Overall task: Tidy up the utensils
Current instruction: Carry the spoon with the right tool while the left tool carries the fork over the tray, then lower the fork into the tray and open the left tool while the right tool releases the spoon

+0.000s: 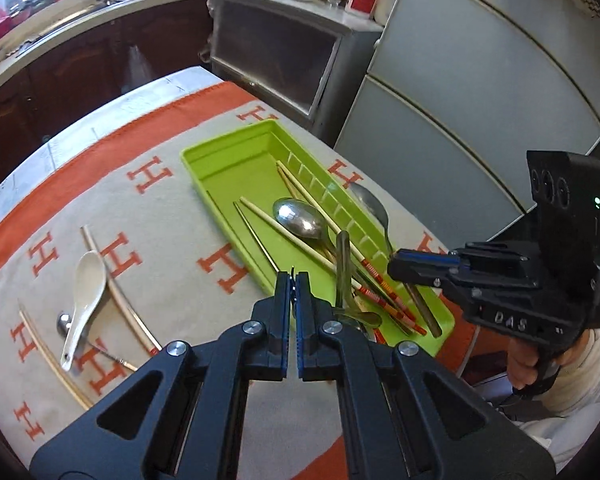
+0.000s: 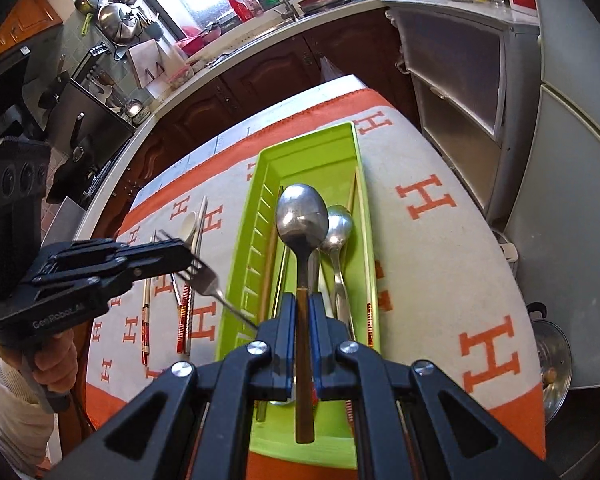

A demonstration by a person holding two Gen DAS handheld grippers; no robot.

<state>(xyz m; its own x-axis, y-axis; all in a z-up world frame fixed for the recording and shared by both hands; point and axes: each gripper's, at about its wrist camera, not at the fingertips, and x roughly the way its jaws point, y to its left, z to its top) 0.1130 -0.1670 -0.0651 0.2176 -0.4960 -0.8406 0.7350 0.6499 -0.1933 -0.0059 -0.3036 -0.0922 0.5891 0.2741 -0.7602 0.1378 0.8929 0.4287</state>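
A lime green tray (image 1: 228,160) (image 2: 312,140) lies on the orange-and-cream cloth and holds several chopsticks and a steel spoon (image 1: 300,220) (image 2: 338,224). My right gripper (image 2: 303,300) (image 1: 392,268) is shut on the brown handle of a second steel spoon (image 2: 302,212) (image 1: 366,200), which it holds over the tray. My left gripper (image 1: 293,280) (image 2: 186,254) is shut on a metal fork (image 2: 208,280) (image 1: 342,272) near its tines, just beside the tray's near-left edge. A white ceramic spoon (image 1: 86,292) and loose chopsticks (image 1: 112,280) (image 2: 184,320) lie on the cloth to the left.
A grey fridge (image 1: 480,100) and a low cabinet (image 1: 276,52) stand close behind and right of the table. A counter with a sink (image 2: 284,12) runs along the back. A pot lid (image 2: 552,360) sits on the floor at the table's right edge.
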